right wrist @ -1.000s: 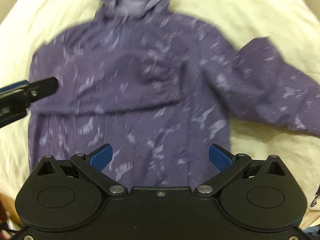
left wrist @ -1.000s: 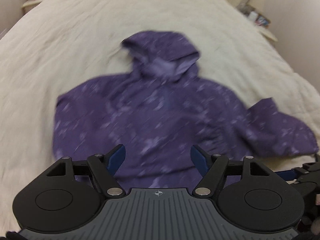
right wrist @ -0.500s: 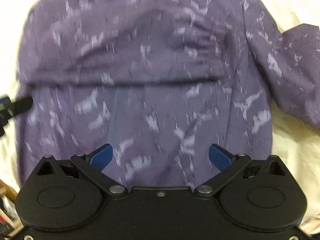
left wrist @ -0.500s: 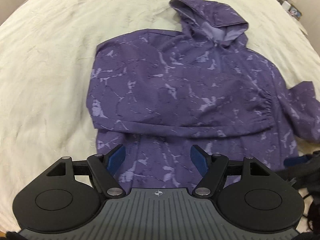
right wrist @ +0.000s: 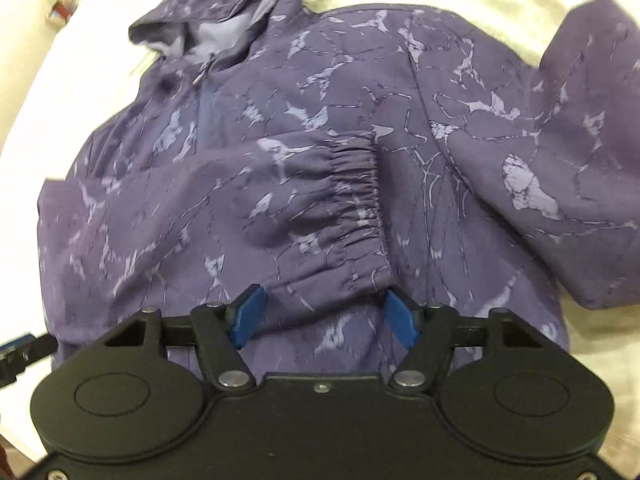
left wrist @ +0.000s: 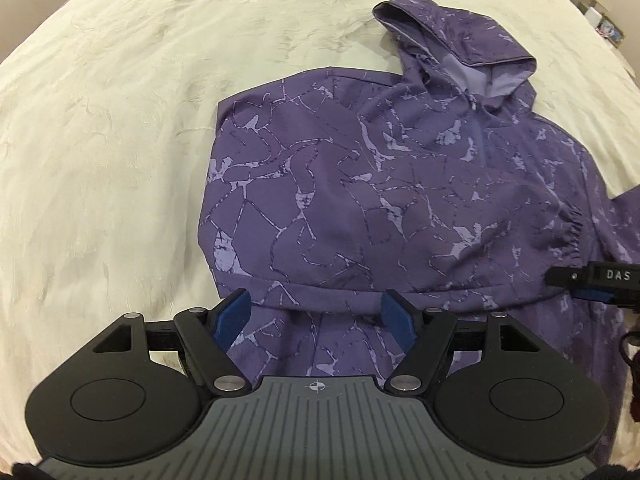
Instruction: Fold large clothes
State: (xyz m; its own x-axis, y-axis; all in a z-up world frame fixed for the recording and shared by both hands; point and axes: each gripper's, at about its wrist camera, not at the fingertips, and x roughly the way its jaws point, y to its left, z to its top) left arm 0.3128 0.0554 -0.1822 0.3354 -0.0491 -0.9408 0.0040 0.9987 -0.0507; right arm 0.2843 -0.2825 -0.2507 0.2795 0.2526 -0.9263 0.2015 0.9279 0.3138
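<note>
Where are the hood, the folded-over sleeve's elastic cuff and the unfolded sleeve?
hood (left wrist: 460, 40), left wrist view, on its outer fabric.
elastic cuff (right wrist: 356, 200), right wrist view, on the gathered band.
unfolded sleeve (right wrist: 560, 160), right wrist view, mid-sleeve, lying out to the side.

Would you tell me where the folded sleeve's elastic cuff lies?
In the right wrist view, the cuff lies centre frame across the jacket's chest, just ahead of the open right tool.

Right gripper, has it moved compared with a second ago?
Yes. The right gripper has come in closer over the purple jacket; the folded sleeve's elastic cuff now lies just ahead of it.
</note>
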